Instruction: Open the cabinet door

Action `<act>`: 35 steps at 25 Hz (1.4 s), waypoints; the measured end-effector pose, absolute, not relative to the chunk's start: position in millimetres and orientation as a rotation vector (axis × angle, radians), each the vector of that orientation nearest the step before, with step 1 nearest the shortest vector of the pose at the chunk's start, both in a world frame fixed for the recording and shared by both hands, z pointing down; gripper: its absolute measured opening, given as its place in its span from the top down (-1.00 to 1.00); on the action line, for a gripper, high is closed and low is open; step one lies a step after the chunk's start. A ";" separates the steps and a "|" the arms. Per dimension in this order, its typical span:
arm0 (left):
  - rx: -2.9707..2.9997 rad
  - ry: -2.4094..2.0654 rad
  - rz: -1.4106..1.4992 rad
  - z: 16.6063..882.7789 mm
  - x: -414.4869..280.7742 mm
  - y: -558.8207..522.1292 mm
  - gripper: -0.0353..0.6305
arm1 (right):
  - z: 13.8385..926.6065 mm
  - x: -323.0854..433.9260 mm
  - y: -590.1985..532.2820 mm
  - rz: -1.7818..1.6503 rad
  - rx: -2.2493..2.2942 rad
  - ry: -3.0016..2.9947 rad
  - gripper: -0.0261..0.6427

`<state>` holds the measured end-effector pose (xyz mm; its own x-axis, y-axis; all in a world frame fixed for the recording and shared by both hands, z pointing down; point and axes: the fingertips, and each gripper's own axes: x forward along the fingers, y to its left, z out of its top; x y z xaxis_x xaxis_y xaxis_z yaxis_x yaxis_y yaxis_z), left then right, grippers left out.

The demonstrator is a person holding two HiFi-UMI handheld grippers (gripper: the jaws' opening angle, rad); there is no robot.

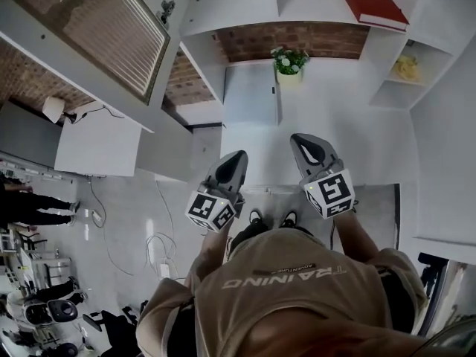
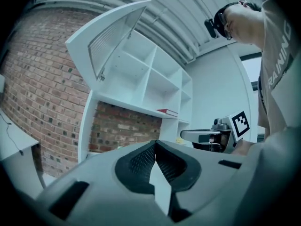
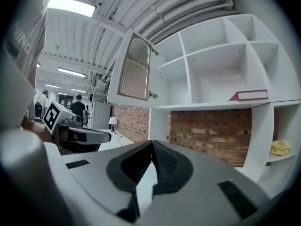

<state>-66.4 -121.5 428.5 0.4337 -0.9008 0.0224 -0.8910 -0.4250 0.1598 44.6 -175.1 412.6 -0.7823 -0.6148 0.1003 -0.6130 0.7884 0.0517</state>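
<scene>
Gaping cabinet door (image 1: pixel 104 22), up-left of left hand-held gripper (image 1: pixel 236 159), right hand-held gripper (image 1: pixel 303 142), both clenched empty

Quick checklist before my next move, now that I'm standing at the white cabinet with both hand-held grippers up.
1. White-framed cabinet door with a ribbed glass panel stands open, swung well away from the cabinet: ok.
2. Left hand-held gripper is shut with nothing between its jaws: ok.
3. Right hand-held gripper is shut with nothing between its jaws: ok.
4. Both grippers are apart from the door, touching nothing: ok.
5. Red hardcover book lies flat on the white open shelf, away from the door: ok.
6. Door will hold at this angle on its own: cannot tell.
</scene>
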 end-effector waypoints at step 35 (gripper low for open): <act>2.748 -1.556 -0.167 368.5 -116.1 -121.2 0.87 | 343.7 22.1 -163.6 -0.203 1.227 -2.797 0.88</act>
